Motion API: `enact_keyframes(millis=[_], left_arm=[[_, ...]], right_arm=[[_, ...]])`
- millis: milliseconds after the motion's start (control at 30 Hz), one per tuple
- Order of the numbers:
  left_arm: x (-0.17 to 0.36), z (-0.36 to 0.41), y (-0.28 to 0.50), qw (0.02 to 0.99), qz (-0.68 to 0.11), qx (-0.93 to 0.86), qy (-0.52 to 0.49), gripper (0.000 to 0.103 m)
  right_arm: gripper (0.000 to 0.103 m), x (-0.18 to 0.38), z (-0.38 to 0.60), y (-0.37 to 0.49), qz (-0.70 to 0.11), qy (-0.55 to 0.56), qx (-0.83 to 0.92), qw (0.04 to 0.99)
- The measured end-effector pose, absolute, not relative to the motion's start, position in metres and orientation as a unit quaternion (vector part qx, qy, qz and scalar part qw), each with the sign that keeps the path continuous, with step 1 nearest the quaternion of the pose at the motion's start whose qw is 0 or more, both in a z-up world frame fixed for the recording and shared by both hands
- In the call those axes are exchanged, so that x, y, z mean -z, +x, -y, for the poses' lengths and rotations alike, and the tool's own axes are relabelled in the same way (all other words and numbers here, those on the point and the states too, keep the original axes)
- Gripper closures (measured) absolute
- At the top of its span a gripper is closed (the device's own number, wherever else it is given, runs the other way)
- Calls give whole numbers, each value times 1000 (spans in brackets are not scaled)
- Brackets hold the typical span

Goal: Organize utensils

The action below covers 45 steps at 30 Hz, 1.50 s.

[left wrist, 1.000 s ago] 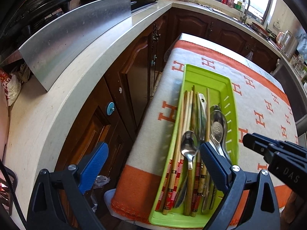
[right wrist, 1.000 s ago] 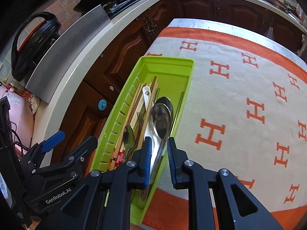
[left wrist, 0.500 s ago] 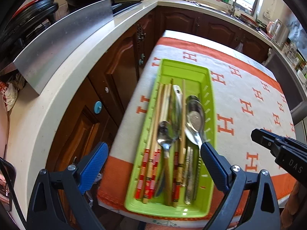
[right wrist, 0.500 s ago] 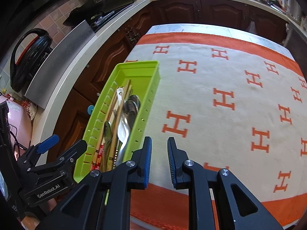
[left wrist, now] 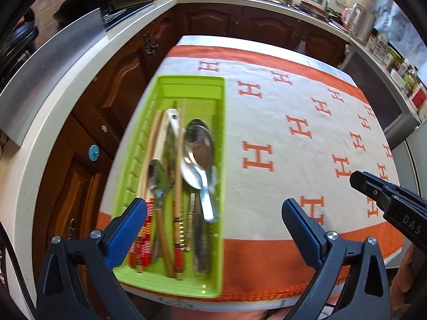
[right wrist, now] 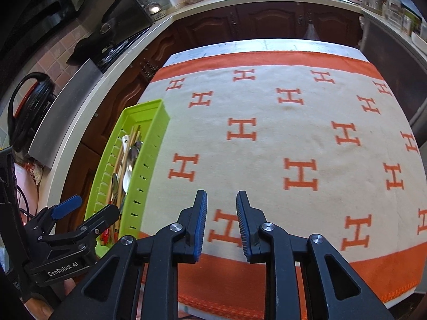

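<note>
Fingers (right wrist: 221, 208) opening, empty, above cloth (right wrist: 293, 133); utensil tray (right wrist: 149, 144) lies well left.

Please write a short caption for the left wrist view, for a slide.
Open left hand-held gripper above a green utensil tray holding spoons and chopsticks on an H-patterned cloth.

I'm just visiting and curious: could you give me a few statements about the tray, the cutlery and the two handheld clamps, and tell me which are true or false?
1. The lime green plastic tray holds metal spoons and wooden chopsticks. True.
2. The tray sits in the middle of the cream cloth with orange H letters. False: it lies along the cloth's edge, nearest the dark wooden cabinets.
3. The right gripper holds a spoon. False: nothing is between its jaws, which are opening.
4. The left gripper has its jaws wide apart. True.
5. Loose forks lie on the cloth. False: no cutlery shows outside the tray.
</note>
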<state>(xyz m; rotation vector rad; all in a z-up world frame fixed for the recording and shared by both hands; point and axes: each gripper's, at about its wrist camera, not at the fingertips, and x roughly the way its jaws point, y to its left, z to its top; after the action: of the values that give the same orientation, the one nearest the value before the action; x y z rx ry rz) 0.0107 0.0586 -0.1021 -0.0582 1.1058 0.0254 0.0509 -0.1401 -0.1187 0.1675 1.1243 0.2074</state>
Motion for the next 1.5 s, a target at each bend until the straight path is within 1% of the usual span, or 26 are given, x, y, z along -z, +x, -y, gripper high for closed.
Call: enact_keyframes(millis=[167,367,467,500,533,600,767,833,933,1500], left_arm=[[98,-34,14,853,-522,-4,-22,3],[80,-4,22,865,-501,10,-16,3],[66,14,26,873,-488,24,-14,3],[62,18,28,874,-485,28,-15,3],[58,24,29,876,-480,32,-15,3],[50,36,32,881,-470,39,-14,1],[38,56,31,892,-451,40,-1,1],[38,58,30,892,-450,40,0,1],[42,60,32,888,-457,37,-1,1],[52,62,35,883,-469,26,2,1]], right_arm=[[80,116,166,43,-523,82,-87,844],[78,91,192,35,-502,69,-85,858],[70,72,201,29,-480,53,-78,872],[64,67,204,28,-475,50,-75,875],[63,61,207,27,-472,52,-75,877],[63,50,216,25,-462,62,-77,881],[62,32,226,19,-441,53,-60,894],[60,30,229,18,-440,56,-57,895],[58,33,235,18,-445,63,-53,892],[58,48,239,26,-460,77,-55,883]])
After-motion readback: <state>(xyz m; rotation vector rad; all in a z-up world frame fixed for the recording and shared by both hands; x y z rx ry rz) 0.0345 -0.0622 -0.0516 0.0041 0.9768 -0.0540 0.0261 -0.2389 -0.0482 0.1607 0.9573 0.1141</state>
